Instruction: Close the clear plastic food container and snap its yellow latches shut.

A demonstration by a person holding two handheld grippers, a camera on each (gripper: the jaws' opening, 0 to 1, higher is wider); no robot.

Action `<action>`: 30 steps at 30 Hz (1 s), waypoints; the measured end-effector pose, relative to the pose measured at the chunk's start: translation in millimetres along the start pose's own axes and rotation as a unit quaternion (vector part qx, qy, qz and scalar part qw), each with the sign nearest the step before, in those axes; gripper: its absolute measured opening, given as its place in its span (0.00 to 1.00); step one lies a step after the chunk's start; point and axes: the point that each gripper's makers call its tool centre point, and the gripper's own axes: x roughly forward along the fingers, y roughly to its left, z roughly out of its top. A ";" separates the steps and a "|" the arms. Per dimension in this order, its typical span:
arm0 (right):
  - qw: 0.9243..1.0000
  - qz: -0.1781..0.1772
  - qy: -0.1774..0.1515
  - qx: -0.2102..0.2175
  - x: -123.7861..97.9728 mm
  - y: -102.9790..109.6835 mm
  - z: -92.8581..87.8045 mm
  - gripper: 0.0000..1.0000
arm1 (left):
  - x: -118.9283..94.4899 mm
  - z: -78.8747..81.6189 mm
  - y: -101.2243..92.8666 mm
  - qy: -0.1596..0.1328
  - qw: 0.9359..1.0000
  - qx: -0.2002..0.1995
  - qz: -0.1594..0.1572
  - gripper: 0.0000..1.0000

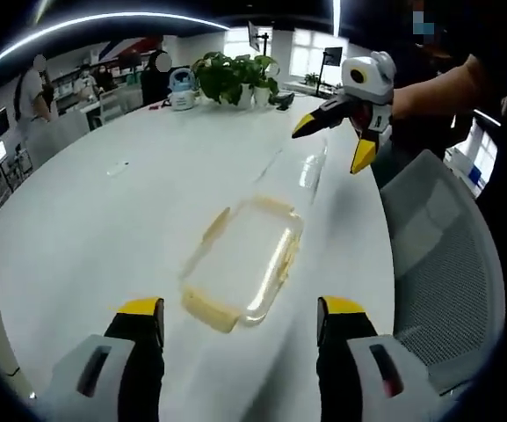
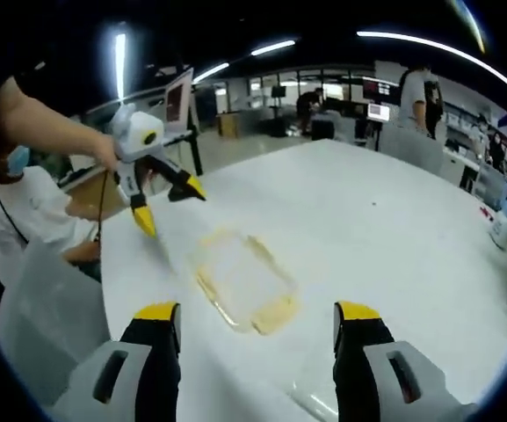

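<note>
Two grippers raised above a white table (image 1: 104, 229), neither touching anything. Left gripper (image 1: 240, 325) released, jaws spread wide, looking down on the clear container (image 1: 240, 264) near the table's edge; seen again in the right gripper view (image 2: 167, 204), hovering above and beyond the container (image 2: 244, 281), jaws parted. Right gripper (image 2: 257, 330) likewise released, jaws wide apart; visible in the left gripper view (image 1: 341, 141) above the lid (image 1: 293, 171). Lid apparently lying flat beside the box, far side, not yet on. Yellow latches (image 1: 207, 309) at the rim, folded outward. Probably light, thin, stiff plastic, smooth and slippery on the tabletop; likely to slide under a sideways push. Best grip by the lid's edge, box steadied at its rim, latches pressed one by one. Potted plant (image 1: 231, 77) well beyond, chair (image 1: 446, 264) beside the table.
</note>
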 end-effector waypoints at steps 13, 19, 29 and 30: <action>0.996 0.028 0.046 -0.068 20.5 -2.5 -7.5 0.70 | 14.9 -7.2 6.4 0.040 0.998 0.040 -0.027 0.70; 0.992 0.045 0.071 -0.089 30.4 -6.9 -14.1 0.68 | 19.8 -11.4 7.3 0.052 0.997 0.052 -0.039 0.69; 0.984 0.071 0.109 -0.121 40.9 -6.7 -24.0 0.67 | 22.4 -19.6 10.4 0.073 0.994 0.072 -0.049 0.68; 0.983 0.074 0.116 -0.122 42.9 -7.4 -26.7 0.66 | 23.5 -20.6 11.6 0.075 0.993 0.073 -0.049 0.67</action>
